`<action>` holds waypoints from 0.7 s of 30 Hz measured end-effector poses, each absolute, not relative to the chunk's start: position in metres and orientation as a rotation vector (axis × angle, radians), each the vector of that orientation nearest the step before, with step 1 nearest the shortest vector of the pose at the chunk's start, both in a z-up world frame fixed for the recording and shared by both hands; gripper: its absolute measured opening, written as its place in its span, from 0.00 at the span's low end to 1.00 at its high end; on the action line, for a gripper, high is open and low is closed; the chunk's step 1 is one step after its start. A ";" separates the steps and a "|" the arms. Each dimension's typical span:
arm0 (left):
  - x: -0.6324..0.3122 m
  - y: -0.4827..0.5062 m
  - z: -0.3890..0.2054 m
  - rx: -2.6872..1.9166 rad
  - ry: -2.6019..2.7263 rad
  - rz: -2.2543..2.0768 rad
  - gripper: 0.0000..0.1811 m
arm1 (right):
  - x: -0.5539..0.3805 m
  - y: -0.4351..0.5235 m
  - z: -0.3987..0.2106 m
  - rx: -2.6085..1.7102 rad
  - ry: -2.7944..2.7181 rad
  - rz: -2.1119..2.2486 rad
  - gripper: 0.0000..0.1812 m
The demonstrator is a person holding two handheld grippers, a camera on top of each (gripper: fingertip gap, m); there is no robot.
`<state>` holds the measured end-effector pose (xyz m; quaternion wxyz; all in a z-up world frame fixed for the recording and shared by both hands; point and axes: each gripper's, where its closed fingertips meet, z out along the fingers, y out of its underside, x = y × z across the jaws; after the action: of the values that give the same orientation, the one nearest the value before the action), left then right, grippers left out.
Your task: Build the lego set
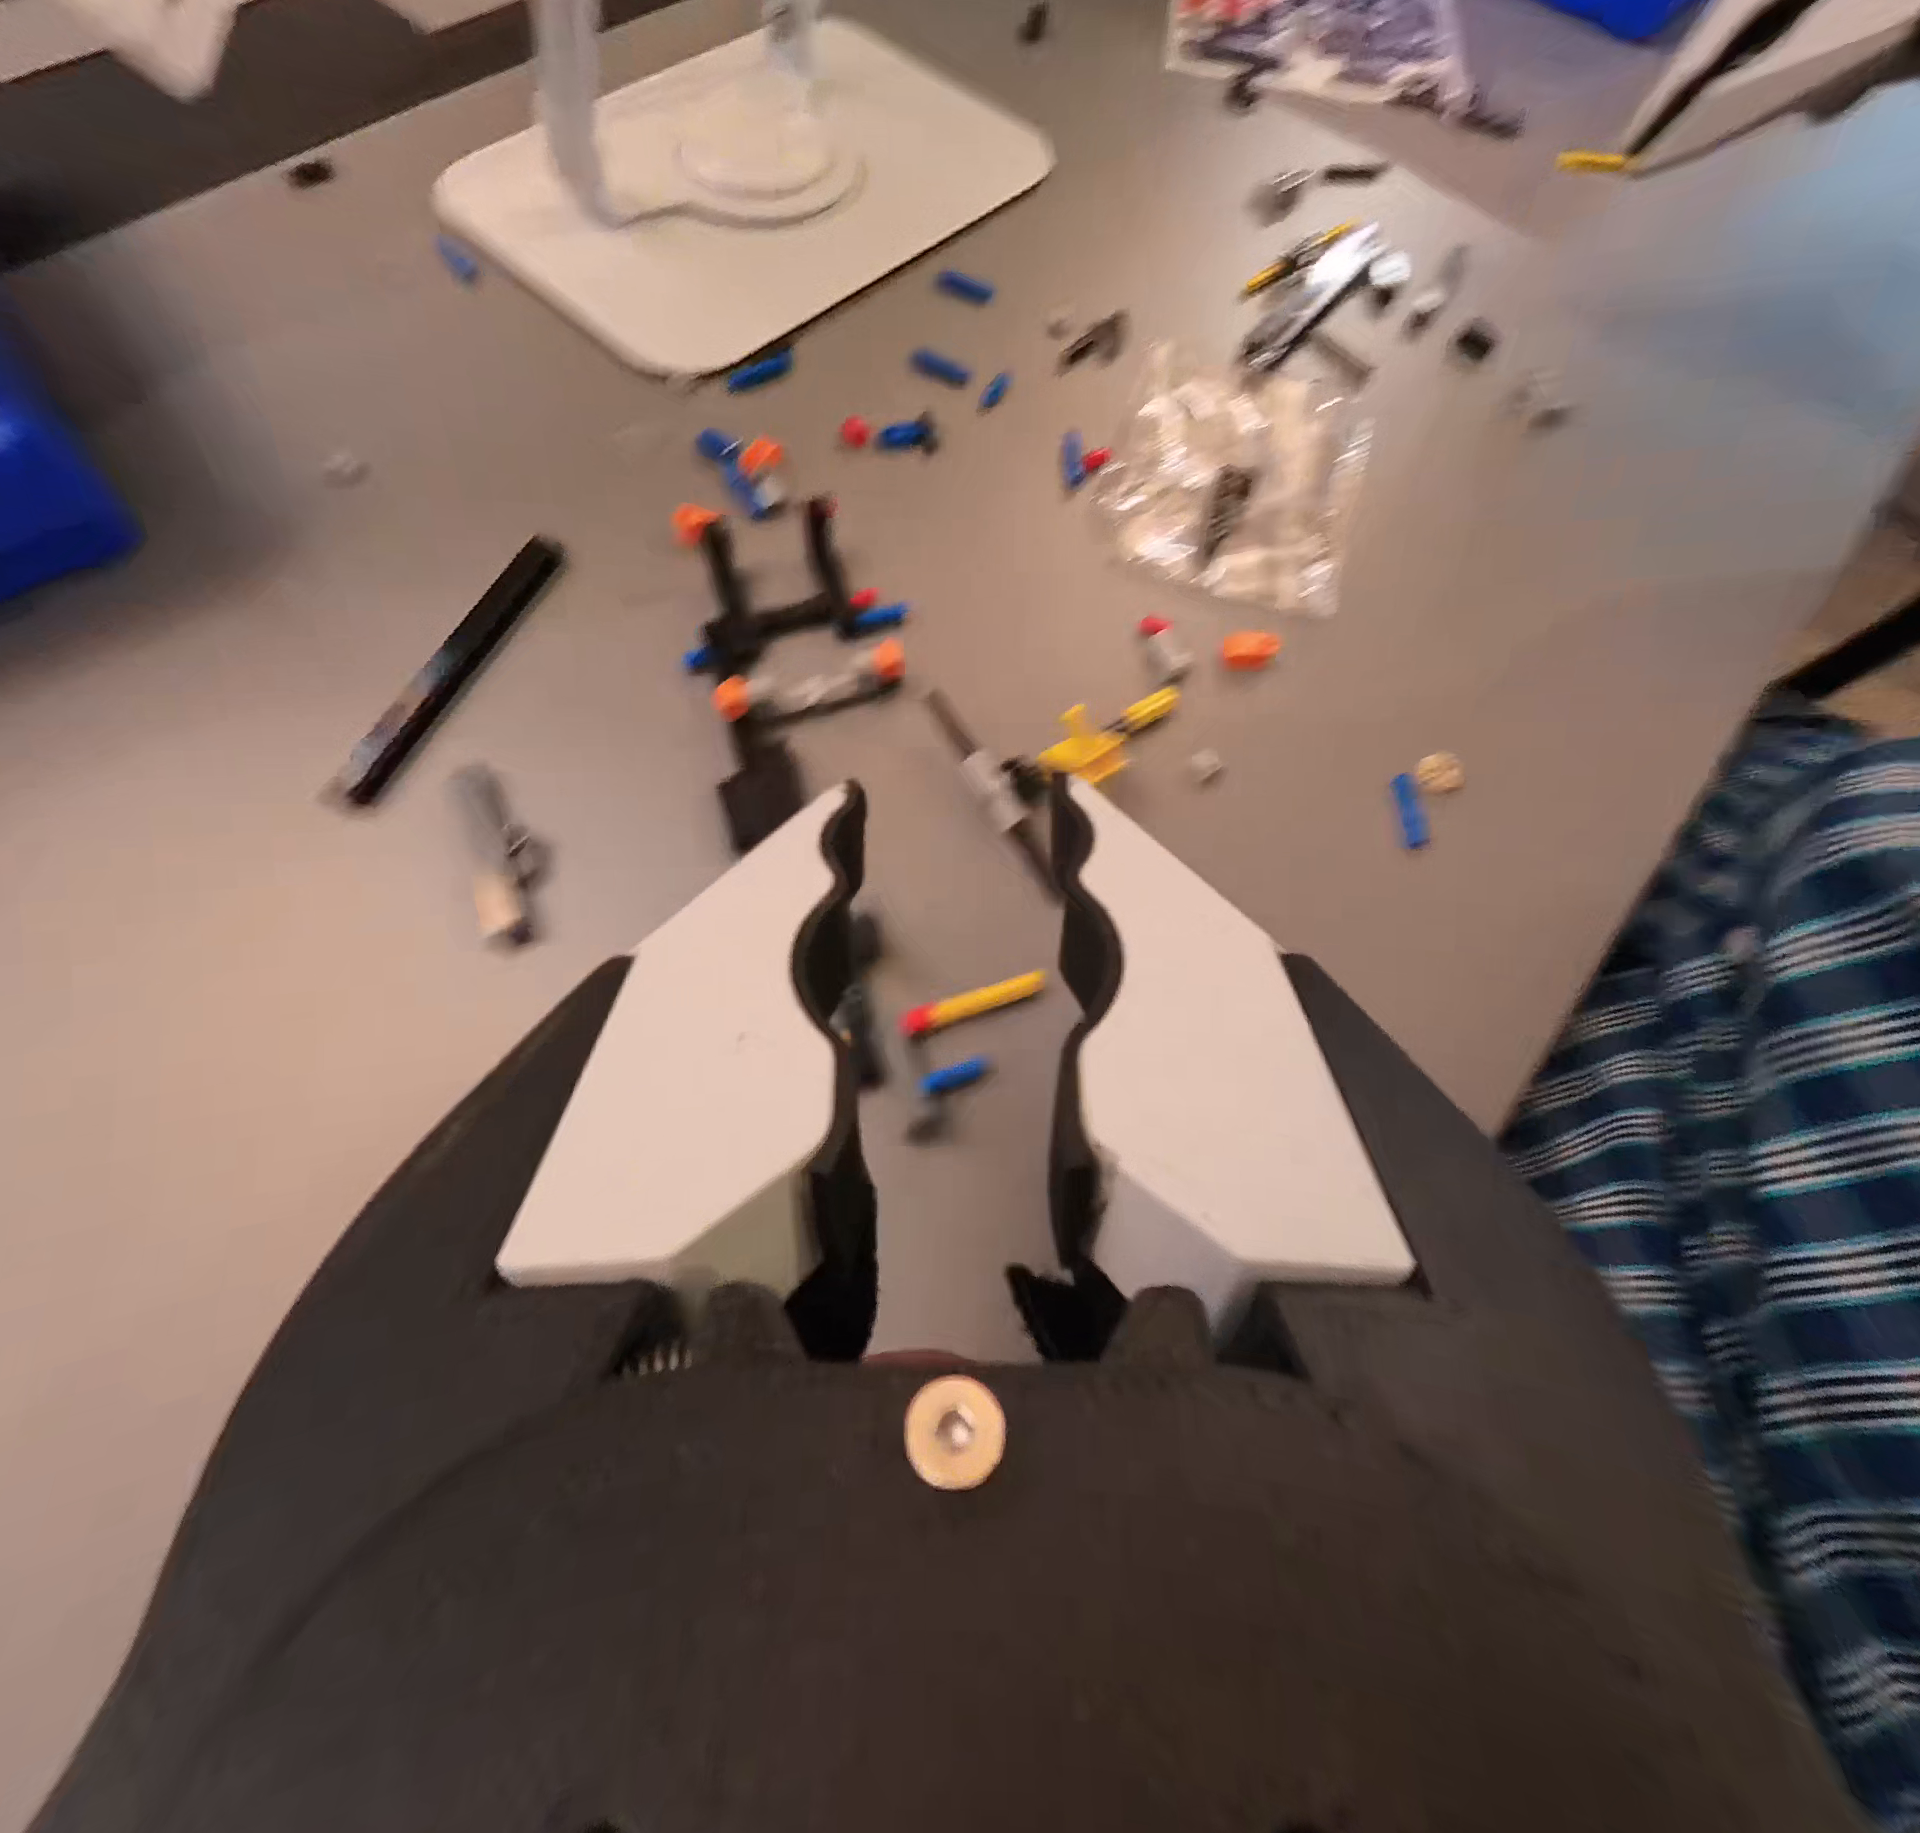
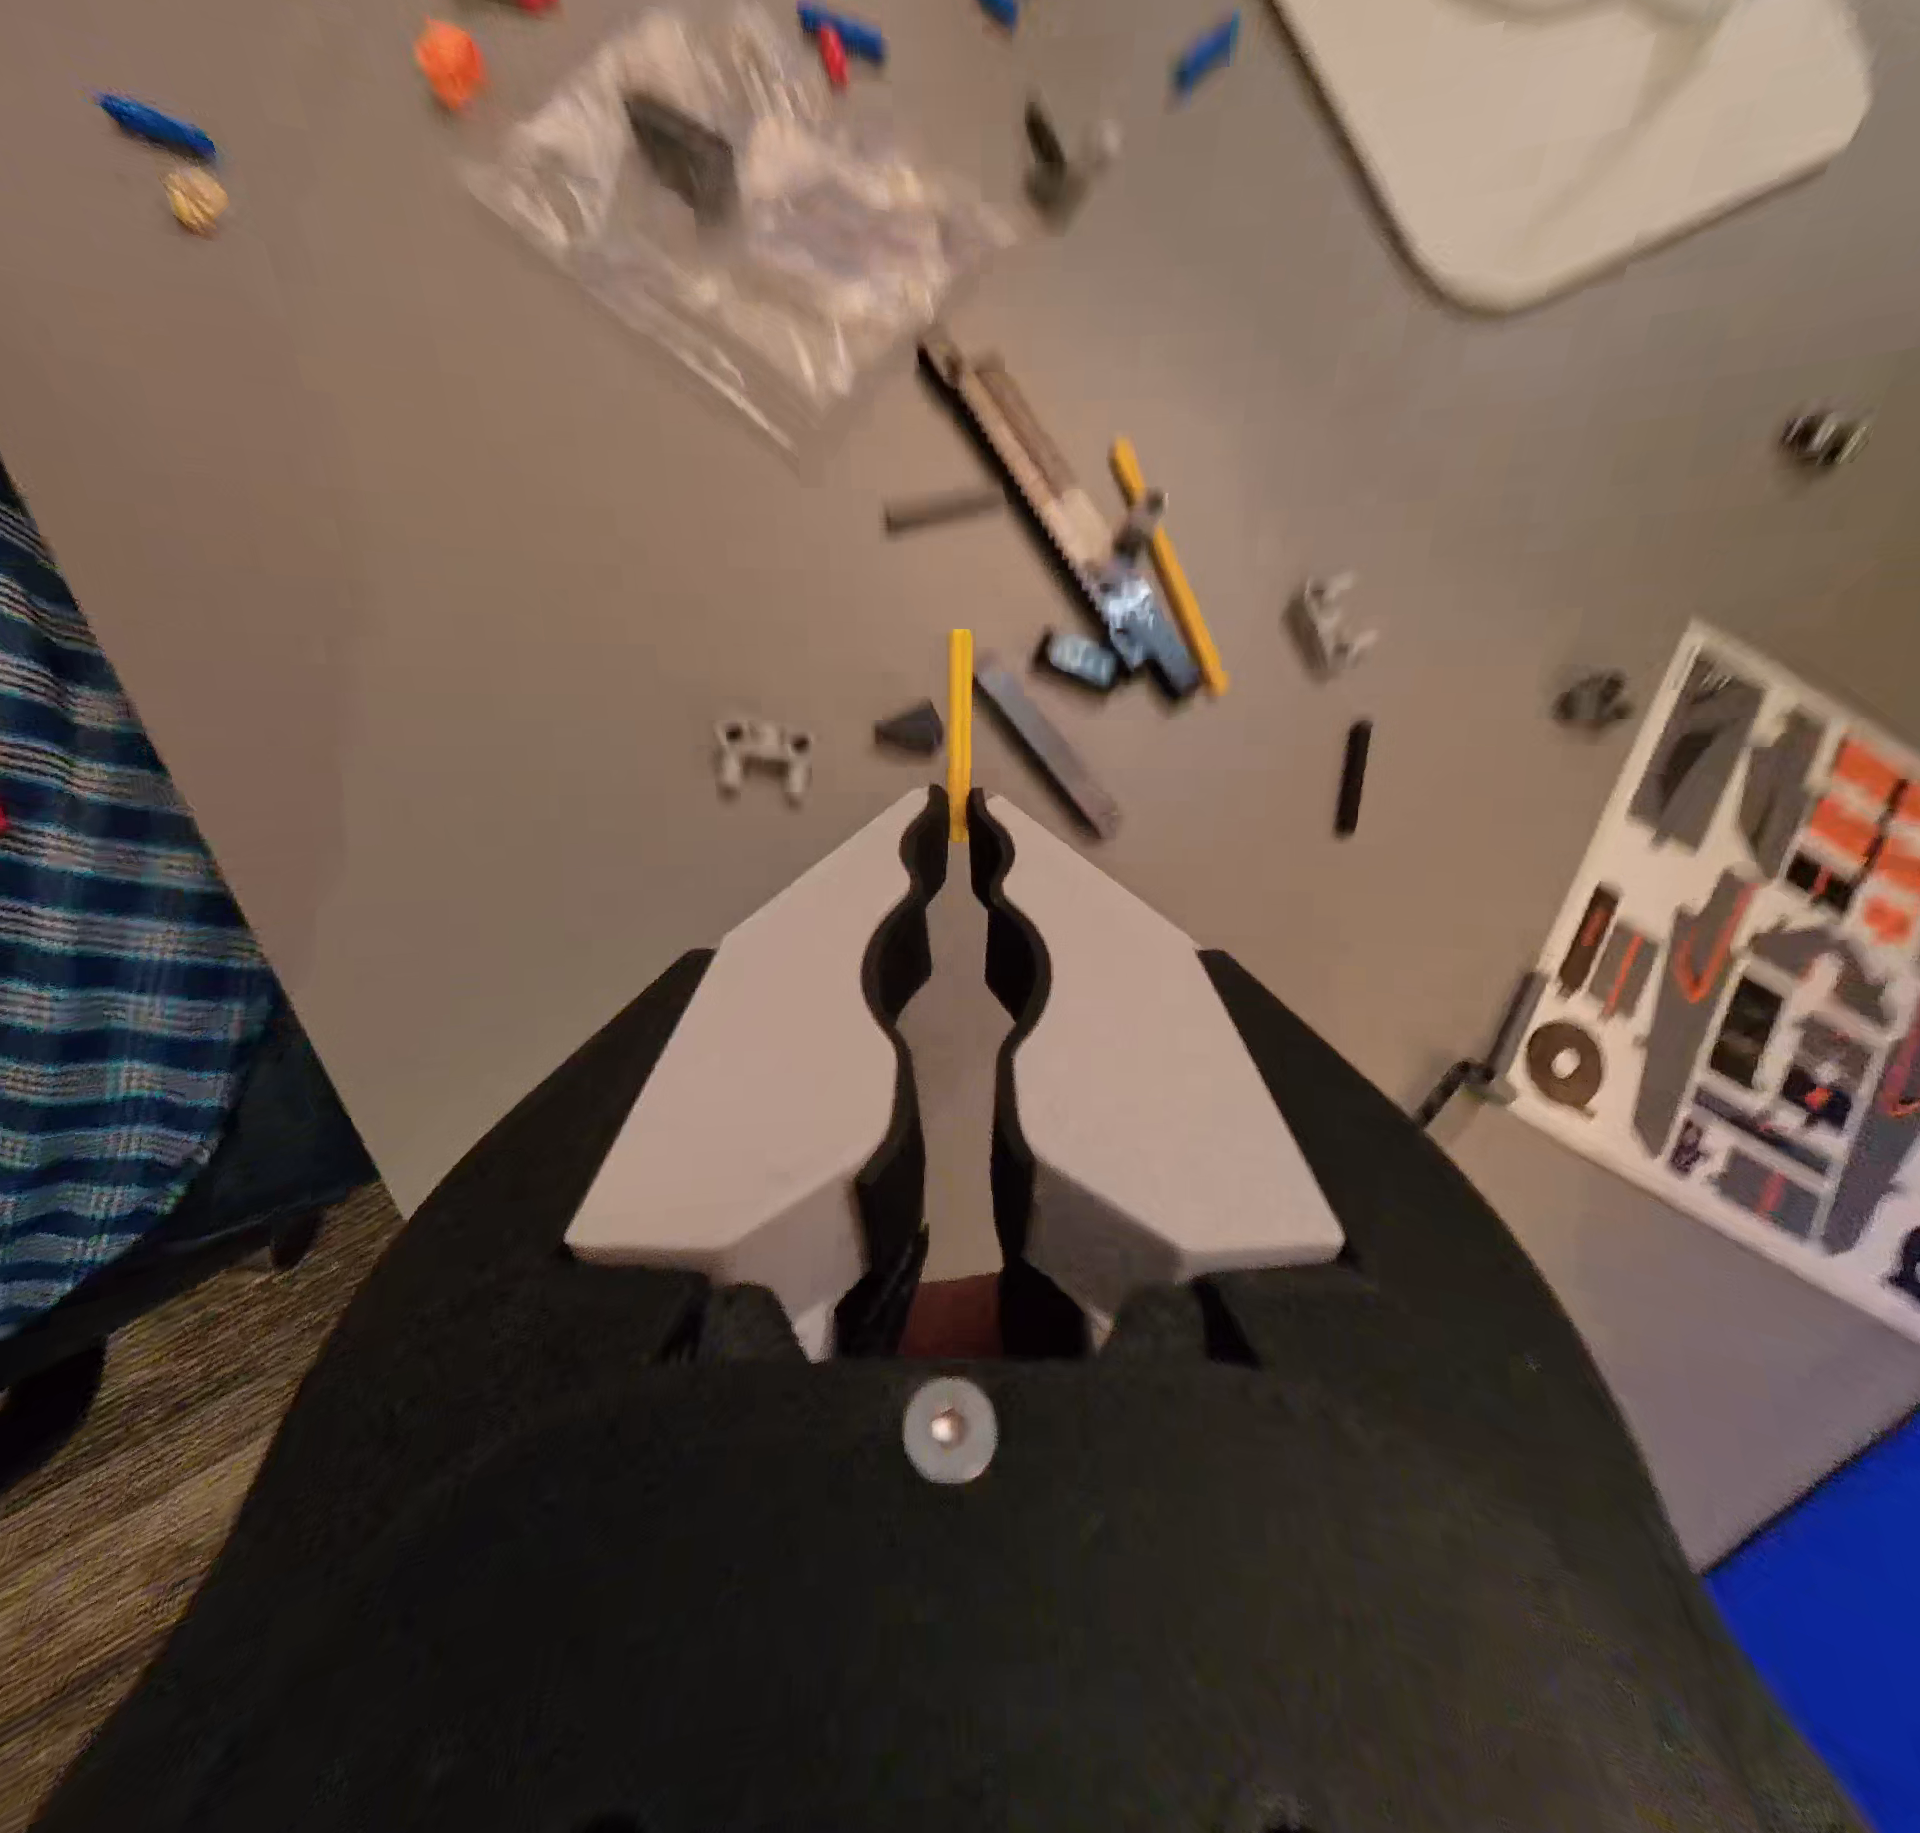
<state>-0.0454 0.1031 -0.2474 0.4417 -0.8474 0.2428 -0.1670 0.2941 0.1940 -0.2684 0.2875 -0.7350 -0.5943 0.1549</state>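
Note:
My left gripper (image 1: 956,796) is open and empty above the grey table, just short of a partly built black frame with orange and blue pieces (image 1: 795,620). A yellow piece (image 1: 1091,749) and a grey axle part (image 1: 992,781) lie by its right fingertip. A yellow and red pin (image 1: 971,1004) and a blue pin (image 1: 951,1077) lie on the table between the fingers. My right gripper (image 2: 958,812) is shut on a thin yellow axle (image 2: 960,713), which sticks out forward from the tips. Beyond it lies a grey toothed assembly with a second yellow axle (image 2: 1164,568).
A white monitor stand base (image 1: 748,183) stands at the back. A clear bag of parts (image 1: 1236,484) lies to the right, also in the right wrist view (image 2: 727,194). A sticker sheet (image 2: 1756,962) lies at the right. Loose blue, red and grey pieces are scattered around. A person's striped sleeve (image 1: 1766,1108) is at the table edge. Across from one pair of fingers to the other is roughly 35 cm. The yellow piece (image 1: 1091,749) is closer to my left gripper, around 8 cm from its tips; the right tips are 30 cm off.

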 end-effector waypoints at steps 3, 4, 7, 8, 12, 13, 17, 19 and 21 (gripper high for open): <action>-0.010 0.108 -0.227 -2.041 0.556 -0.623 0.22 | 0.250 0.181 -0.237 -1.795 -1.649 0.388 0.01; 0.004 0.109 -0.219 -2.008 0.538 -0.705 0.22 | 0.233 0.176 -0.229 -1.732 -1.683 0.364 0.01; 0.034 0.112 -0.208 -1.963 0.569 -0.809 0.23 | 0.184 0.160 -0.208 -1.542 -1.764 0.307 0.01; 0.041 0.112 -0.206 -1.954 0.583 -0.823 0.24 | 0.168 0.153 -0.203 -1.481 -1.794 0.299 0.00; 0.061 0.113 -0.202 -1.921 0.637 -0.829 0.24 | 0.121 0.128 -0.193 -1.279 -1.907 0.259 0.01; 0.065 0.113 -0.200 -1.909 0.644 -0.840 0.24 | 0.112 0.123 -0.191 -1.244 -1.925 0.262 0.01; 0.078 0.108 -0.196 -1.870 0.704 -0.867 0.22 | 0.093 0.113 -0.192 -1.164 -1.978 0.248 0.00; 0.081 0.105 -0.192 -1.844 0.710 -0.894 0.19 | 0.089 0.111 -0.194 -1.152 -1.990 0.247 0.01; 0.083 0.105 -0.191 -1.839 0.713 -0.906 0.14 | 0.086 0.109 -0.195 -1.144 -1.998 0.250 0.01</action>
<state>0.0833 0.1047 -0.1909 0.4667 -0.7494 0.2905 -0.3691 0.0857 0.1093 -0.1947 0.4012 -0.4523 -0.7904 0.0989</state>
